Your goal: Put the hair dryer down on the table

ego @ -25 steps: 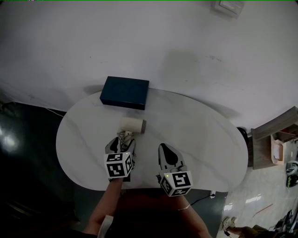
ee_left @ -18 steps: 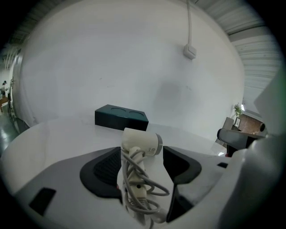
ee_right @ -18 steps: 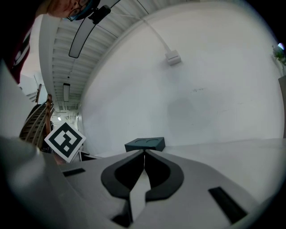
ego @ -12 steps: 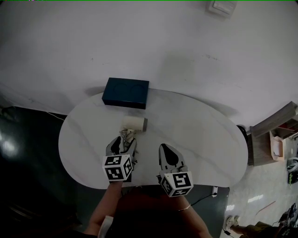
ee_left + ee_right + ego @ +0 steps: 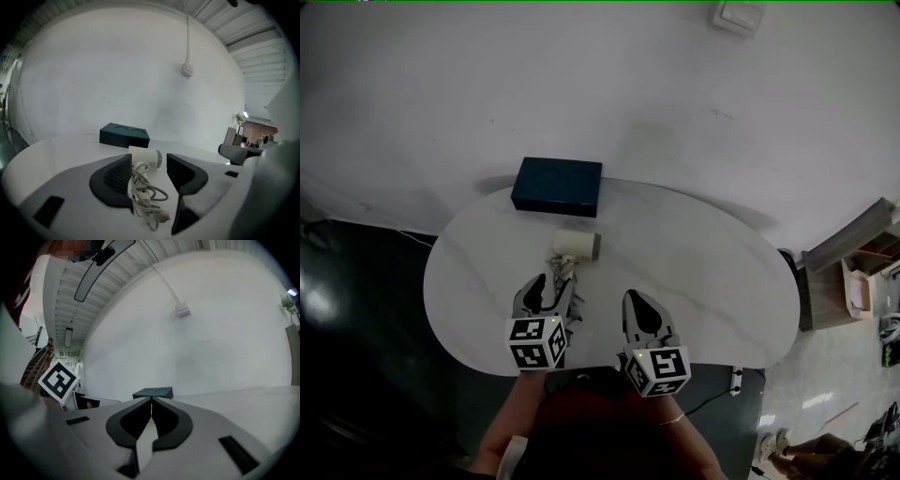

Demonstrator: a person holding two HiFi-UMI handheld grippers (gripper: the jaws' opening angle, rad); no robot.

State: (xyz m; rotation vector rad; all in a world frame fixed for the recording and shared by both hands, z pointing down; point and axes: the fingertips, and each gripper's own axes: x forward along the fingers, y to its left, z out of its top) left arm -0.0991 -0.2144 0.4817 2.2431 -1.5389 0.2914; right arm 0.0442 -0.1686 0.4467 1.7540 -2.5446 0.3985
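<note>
The left gripper [image 5: 551, 281] tilts slightly down, its jaws apart though just narrowing. The hair dryer [image 5: 146, 157] lies on the table [image 5: 703, 281] just past their tips, its cord [image 5: 146, 193] trailing loose between them. The right gripper [image 5: 151, 404], held nearly level alongside, is clenched on nothing.

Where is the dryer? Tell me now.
Head view: the dryer lies on the table, left of centre, just nearer than the box, its cord trailing toward the near edge.
</note>
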